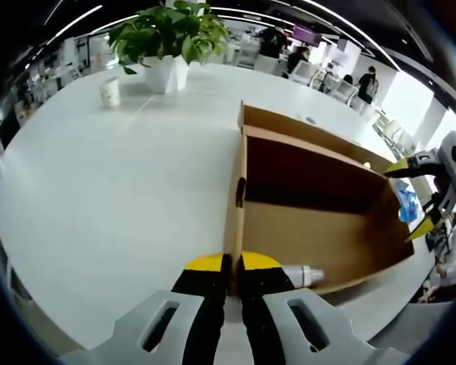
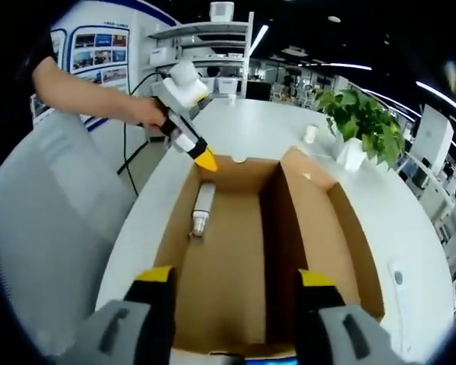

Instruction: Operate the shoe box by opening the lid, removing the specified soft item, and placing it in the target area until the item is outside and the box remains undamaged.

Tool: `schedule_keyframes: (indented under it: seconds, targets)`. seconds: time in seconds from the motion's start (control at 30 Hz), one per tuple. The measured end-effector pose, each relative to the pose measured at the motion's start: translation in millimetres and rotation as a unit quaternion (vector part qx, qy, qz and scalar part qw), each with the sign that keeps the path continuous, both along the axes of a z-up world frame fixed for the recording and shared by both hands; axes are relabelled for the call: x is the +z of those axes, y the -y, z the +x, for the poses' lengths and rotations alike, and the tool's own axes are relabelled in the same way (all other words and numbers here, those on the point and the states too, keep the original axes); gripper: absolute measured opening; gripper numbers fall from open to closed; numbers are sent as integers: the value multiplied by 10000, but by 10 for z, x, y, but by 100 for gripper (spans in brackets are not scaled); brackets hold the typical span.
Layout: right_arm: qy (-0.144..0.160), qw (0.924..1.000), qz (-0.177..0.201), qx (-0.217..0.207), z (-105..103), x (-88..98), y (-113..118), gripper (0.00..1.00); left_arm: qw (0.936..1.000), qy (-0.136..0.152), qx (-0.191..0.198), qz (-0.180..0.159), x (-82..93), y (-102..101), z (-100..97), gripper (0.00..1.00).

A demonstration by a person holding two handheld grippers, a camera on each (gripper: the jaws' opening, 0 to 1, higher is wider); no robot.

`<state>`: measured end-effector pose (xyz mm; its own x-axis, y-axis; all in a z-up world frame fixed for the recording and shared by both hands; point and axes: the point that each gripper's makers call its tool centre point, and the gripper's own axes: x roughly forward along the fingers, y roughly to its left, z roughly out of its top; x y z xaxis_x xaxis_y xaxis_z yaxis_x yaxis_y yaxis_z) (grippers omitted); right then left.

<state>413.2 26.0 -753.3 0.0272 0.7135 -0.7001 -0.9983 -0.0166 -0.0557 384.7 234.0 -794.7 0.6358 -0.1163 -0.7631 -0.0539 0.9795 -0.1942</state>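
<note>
Inside the open shoe box [image 2: 235, 243], lying lengthwise by the short wall pinched in the clenched left gripper [image 1: 232, 268]: a white tube [image 2: 202, 207], straight ahead of the parted, empty right gripper [image 2: 235, 283]

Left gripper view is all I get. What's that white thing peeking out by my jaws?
Observer: The right gripper view shows it whole: a long white item lying on the box floor, just below the wall that your left gripper pinches.
Operator: Is anything else in the box?
Observer: No. From that side the rest of the floor is bare cardboard.
Operator: What's next to the table over there?
Observer: A grey chair, right beside the table edge.
</note>
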Motion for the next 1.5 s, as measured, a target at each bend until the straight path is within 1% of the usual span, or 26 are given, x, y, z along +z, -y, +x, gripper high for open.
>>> schedule_keyframes:
  seconds: [0.3, 0.63, 0.73, 0.87, 1.03, 1.13, 1.2, 1.37, 1.5]
  targets:
    - [-69, 9999, 34, 91, -42, -90, -196, 60, 10000, 0, -4, 1, 6, 7, -9, 3]
    - [-162, 9999, -14, 51, -53, -276, -410, 59, 10000, -4, -4, 11, 10, 5, -13, 3]
    - [-243, 9997, -14, 37, -58, -329, -461, 58, 10000, -4, -2, 8, 13, 7, -16, 3]
    - [-444, 9990, 96, -23, -92, -367, -551, 58, 10000, -2, 1, 4, 10, 0, -13, 3]
    - [-533, 9986, 71, -2, -129, -471, -630, 56, 10000, 3, 7, 6, 2, -12, -3, 3]
    - [-616, 9981, 34, -64, -134, -543, -660, 56, 10000, 3, 12, -4, 1, -11, -2, 3]
    - [-620, 9980, 15, -73, -138, -577, -690, 55, 10000, 5, 19, -20, -1, -14, 0, 3]
    - [-691, 9970, 192, -278, -102, -554, -809, 54, 10000, 4, 18, -22, 4, -4, -7, 3]
    - [-897, 9949, 282, -367, -122, -557, -897, 54, 10000, 5, 18, -14, 14, 10, -17, 3]
